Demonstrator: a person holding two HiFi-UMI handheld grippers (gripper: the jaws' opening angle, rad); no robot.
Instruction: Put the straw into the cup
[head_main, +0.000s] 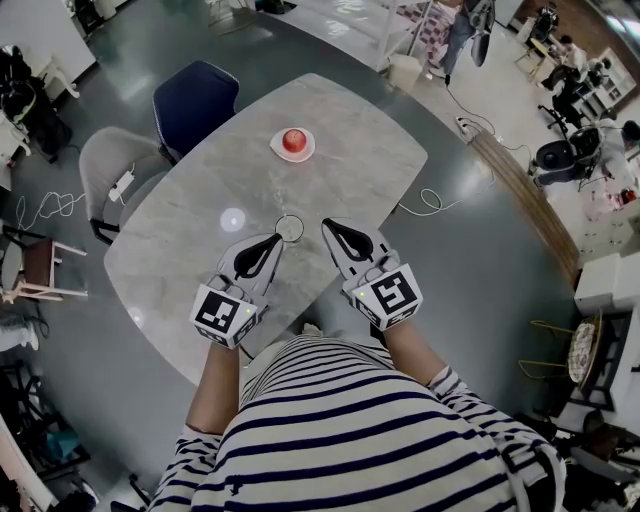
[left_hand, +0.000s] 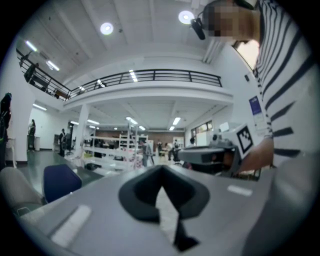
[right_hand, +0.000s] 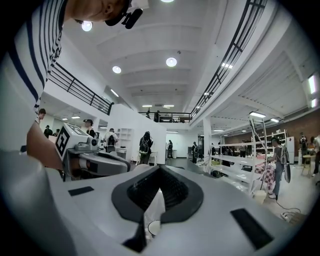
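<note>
Head view: marble table, person in striped shirt standing at its near edge. Left gripper and right gripper are both low over the table, tips angled toward each other. Clear cup stands upright on the table between the two tips, just beside both; can't tell if either touches it. Farther back, well apart from the cup, is a red object on a white plate. Blue chair and grey chair are at the table's far-left side. The straw is too small to pick out here or in either gripper view.

Left gripper view: left gripper has its jaws closed tip to tip, nothing gripped; the bowed pads leave a hollow behind the tips, with only table surface showing through it. Right gripper shows at right with its marker cube, forearm behind it.

Right gripper view: right gripper is also closed tip to tip and empty. Through the slot below the pads the cup rim shows as a small ring on the table, under and ahead of the jaws, not between them. Left gripper with its cube is at left.
</note>
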